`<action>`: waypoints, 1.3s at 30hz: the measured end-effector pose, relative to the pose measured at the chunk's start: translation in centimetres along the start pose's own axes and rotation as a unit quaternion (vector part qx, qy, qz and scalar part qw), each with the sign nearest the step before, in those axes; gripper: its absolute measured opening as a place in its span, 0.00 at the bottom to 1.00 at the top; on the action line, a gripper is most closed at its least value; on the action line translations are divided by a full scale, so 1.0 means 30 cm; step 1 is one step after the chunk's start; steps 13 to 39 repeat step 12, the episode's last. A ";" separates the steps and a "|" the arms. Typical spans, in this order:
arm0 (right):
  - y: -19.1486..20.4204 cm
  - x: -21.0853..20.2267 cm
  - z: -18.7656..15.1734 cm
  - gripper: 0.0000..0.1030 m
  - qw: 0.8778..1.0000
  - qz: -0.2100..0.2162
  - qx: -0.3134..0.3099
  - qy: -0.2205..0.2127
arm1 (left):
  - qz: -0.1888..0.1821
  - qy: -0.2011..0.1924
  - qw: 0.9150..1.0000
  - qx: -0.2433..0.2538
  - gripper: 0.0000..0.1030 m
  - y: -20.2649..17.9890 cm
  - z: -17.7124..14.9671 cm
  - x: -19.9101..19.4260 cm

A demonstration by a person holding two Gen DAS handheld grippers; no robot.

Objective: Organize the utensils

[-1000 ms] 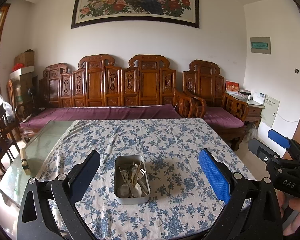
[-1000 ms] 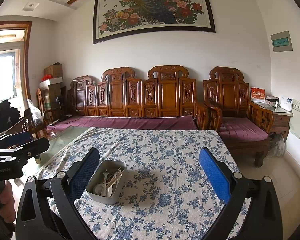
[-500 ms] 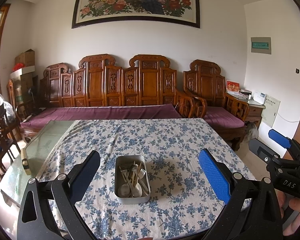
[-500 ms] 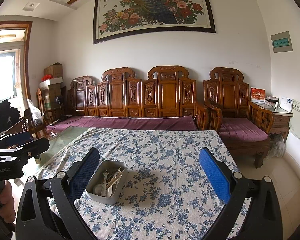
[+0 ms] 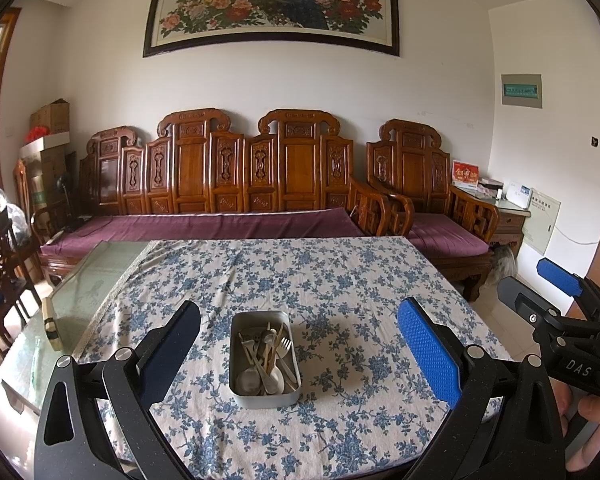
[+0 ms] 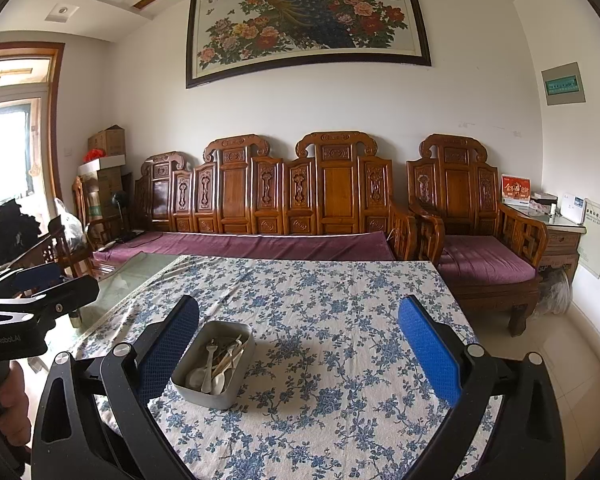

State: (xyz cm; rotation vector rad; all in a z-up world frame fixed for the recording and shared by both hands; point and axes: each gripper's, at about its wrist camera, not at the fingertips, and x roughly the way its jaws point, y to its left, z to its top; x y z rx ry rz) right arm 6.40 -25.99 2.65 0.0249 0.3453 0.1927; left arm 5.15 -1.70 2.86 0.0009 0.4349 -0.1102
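Left wrist view: the rectangular grey metal tin point(image 5: 265, 360) of tangled spoons and forks point(image 5: 269, 354) sits at lower centre on the blue-flowered surface point(image 5: 340, 280). Both the left hand-held gripper point(image 5: 298, 354) and the right hand-held gripper point(image 6: 298, 354) gape wide, empty. Pinching one utensil may drag its neighbours out.

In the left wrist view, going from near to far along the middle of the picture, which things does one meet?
Metal tray of utensils → floral tablecloth → purple sofa cushion → carved wooden sofa back → framed peacock painting.
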 end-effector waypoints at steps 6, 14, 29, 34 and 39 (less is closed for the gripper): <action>0.001 -0.001 -0.001 0.98 1.000 0.000 0.000 0.000 | 0.002 0.000 1.000 0.001 0.93 -0.006 -0.001 0.001; -0.002 -0.003 0.003 0.98 1.000 0.000 -0.001 -0.002 | -0.002 0.000 1.000 -0.002 0.93 -0.005 0.002 0.001; -0.002 -0.003 0.003 0.98 1.000 0.000 -0.001 -0.002 | -0.002 0.000 1.000 -0.002 0.93 -0.005 0.002 0.001; -0.002 -0.003 0.003 0.98 1.000 0.000 -0.001 -0.002 | -0.002 0.000 1.000 -0.002 0.93 -0.005 0.002 0.001; -0.002 -0.003 0.003 0.98 1.000 0.000 -0.001 -0.002 | -0.002 0.000 1.000 -0.002 0.93 -0.005 0.002 0.001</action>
